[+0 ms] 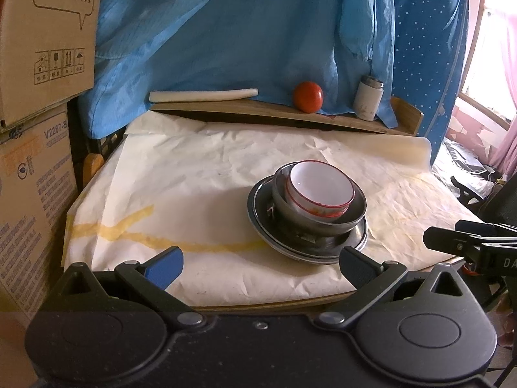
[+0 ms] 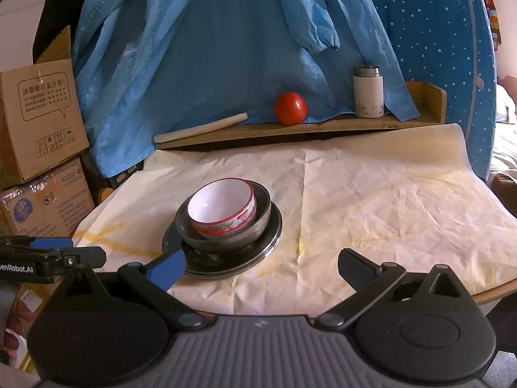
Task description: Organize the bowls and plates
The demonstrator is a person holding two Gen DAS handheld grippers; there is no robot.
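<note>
A paper-covered table (image 2: 371, 200) carries the stack near its front edge: white bowl (image 2: 223, 208) tilted inside a steel bowl (image 2: 258, 223) on steel plates (image 2: 268, 242). Both grippers, left gripper (image 1: 260, 265) and right gripper (image 2: 261, 266), hover spread apart, empty. A nudge could tip the leaning bowl.

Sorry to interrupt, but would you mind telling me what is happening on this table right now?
A person is tidying dishes with a handheld gripper in each hand. The dishes are already in one stack on the paper-covered table: a white bowl with a red rim sits tilted inside a metal bowl, which rests on metal plates. Both the left gripper and the right gripper are open, empty, and held near the table's front edge, touching nothing.
</note>
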